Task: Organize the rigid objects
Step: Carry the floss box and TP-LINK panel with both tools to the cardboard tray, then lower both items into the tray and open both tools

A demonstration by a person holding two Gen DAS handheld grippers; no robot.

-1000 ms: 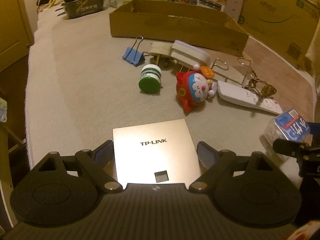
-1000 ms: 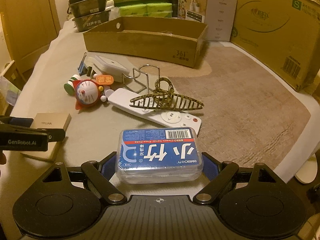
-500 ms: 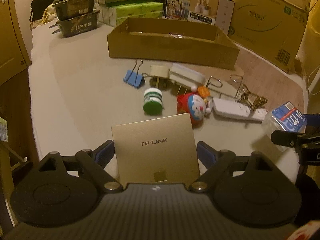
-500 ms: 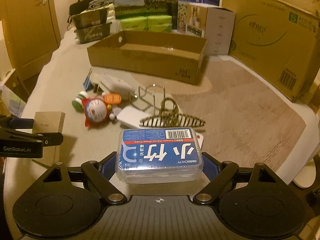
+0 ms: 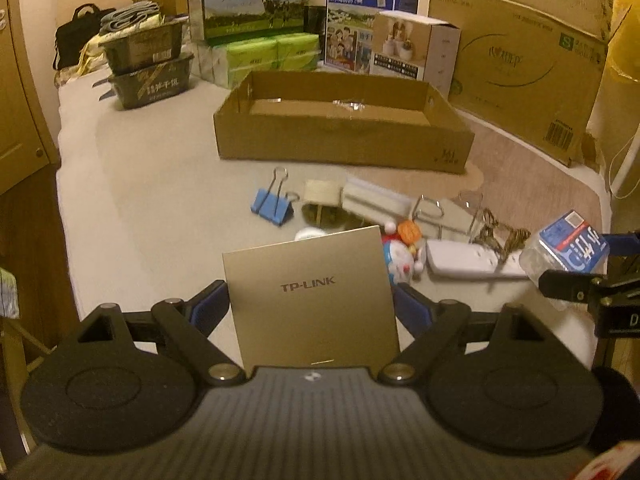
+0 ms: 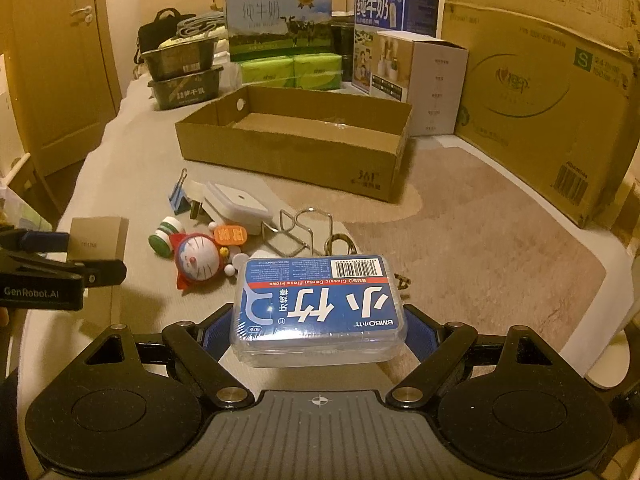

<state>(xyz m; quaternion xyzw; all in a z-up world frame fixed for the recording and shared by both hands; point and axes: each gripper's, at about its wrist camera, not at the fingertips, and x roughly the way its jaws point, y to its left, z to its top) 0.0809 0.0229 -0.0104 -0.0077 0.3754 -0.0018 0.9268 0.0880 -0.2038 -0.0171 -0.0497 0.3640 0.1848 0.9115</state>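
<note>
My left gripper (image 5: 310, 304) is shut on a flat gold TP-LINK box (image 5: 310, 292) and holds it up above the bed surface. My right gripper (image 6: 318, 328) is shut on a clear dental floss box with a blue label (image 6: 318, 304), also lifted; it shows at the right edge of the left wrist view (image 5: 572, 246). An open shallow cardboard box (image 5: 344, 142) stands beyond, also in the right wrist view (image 6: 292, 148). Between lie a blue binder clip (image 5: 270, 204), a Doraemon toy (image 6: 196, 260), a white power strip (image 5: 468, 262) and a white charger (image 6: 236, 204).
A green-capped white bottle (image 6: 164, 234), a wire rack (image 6: 304, 232) and a hair claw (image 5: 500, 236) lie among the clutter. Milk cartons (image 6: 280, 20), tissue packs, dark trays (image 5: 148, 68) and a large cardboard carton (image 6: 540, 92) line the back. The bed's left edge drops to the floor.
Both grippers have risen with their boxes and tilted up, so the cardboard box and back wall now show more. The TP-LINK box left the surface.
</note>
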